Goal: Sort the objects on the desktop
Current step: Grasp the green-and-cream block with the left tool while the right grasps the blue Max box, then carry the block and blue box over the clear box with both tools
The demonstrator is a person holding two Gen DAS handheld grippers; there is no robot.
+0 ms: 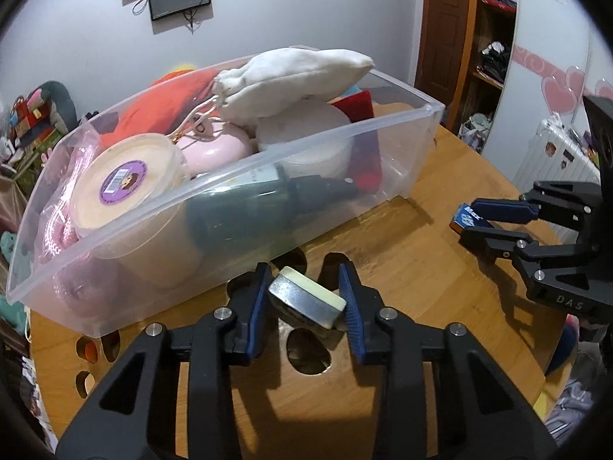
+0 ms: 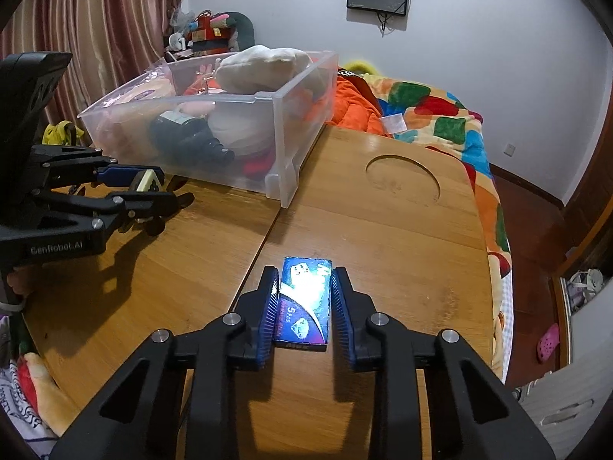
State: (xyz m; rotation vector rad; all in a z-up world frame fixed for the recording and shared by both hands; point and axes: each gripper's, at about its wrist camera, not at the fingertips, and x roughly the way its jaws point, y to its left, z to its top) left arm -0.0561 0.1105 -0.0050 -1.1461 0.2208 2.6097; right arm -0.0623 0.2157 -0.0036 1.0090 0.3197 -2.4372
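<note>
From the left wrist view, the left gripper (image 1: 304, 299) pinches a small round metal tin with a cream lid (image 1: 306, 301), tilted, just above the wooden table (image 1: 413, 276) and right beside the near wall of the clear plastic bin (image 1: 383, 145), which holds a white drawstring pouch (image 1: 291, 76), a dark green bottle (image 1: 260, 207) and round tubs. From the right wrist view, the right gripper (image 2: 304, 299) clamps a blue dice box (image 2: 304, 299) marked "5 Pcs" over the table, well apart from the bin.
</note>
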